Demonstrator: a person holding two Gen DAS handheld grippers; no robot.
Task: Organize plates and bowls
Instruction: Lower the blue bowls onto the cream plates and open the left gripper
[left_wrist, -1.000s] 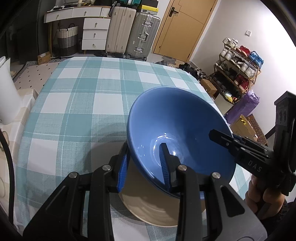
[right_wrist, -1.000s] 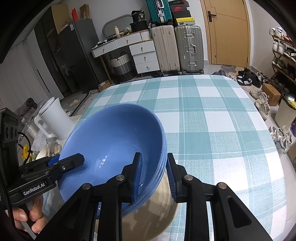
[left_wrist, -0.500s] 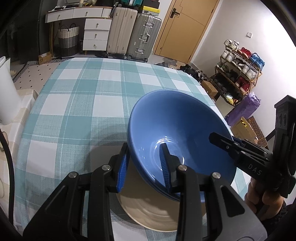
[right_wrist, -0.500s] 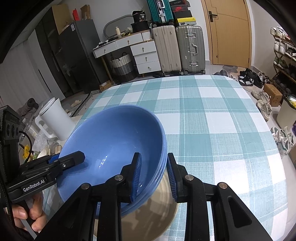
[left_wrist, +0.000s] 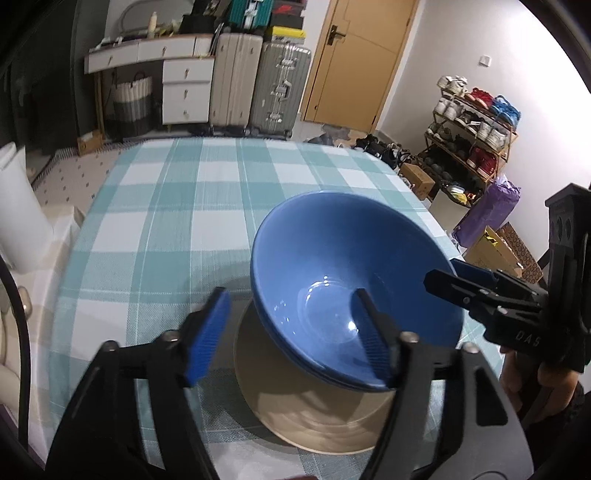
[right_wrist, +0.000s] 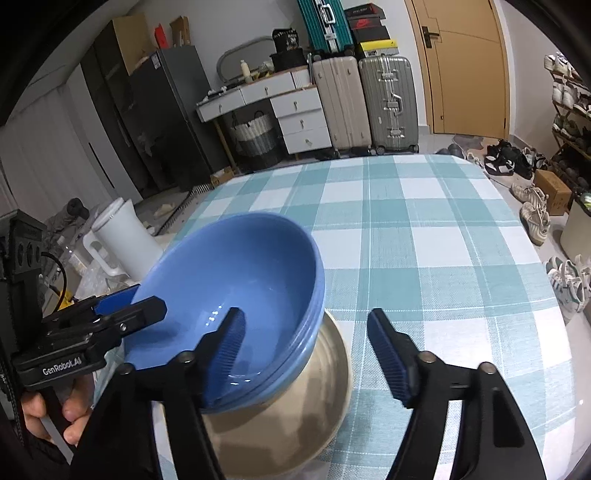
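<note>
— On the checked table, what sits nearest us?

— On the teal-and-white tablecloth (left_wrist: 166, 221) lies a beige plate (left_wrist: 295, 413), and blue bowls (left_wrist: 332, 266) are nested on top of it. At least two rims show, one inside the other. The stack leans, tipped toward the person's right side, and overhangs the plate's edge there.

— Where are the two tools?

— The left gripper (left_wrist: 291, 332) has its jaws spread wide. One blue-padded finger stands inside the top bowl, the other outside its wall over the cloth, so the rim passes between them with a clear gap on both sides. The right gripper (right_wrist: 306, 350) is open in the same way on the opposite side: one finger over the bowl's inside, the other outside above the plate and cloth. Neither is squeezing anything.

— Can each tool see the other?

— Yes. From the right wrist, the left gripper appears at the bowl's far rim, a hand (right_wrist: 55, 417) wrapped round its handle.

— And around the table?

— Two suitcases (right_wrist: 369, 99) stand by a wooden door (right_wrist: 465, 66), beside white drawers (right_wrist: 303, 118). A white kettle (right_wrist: 122, 240) sits off the table's left edge, and a shoe rack (left_wrist: 472, 129) lines the right wall.
</note>
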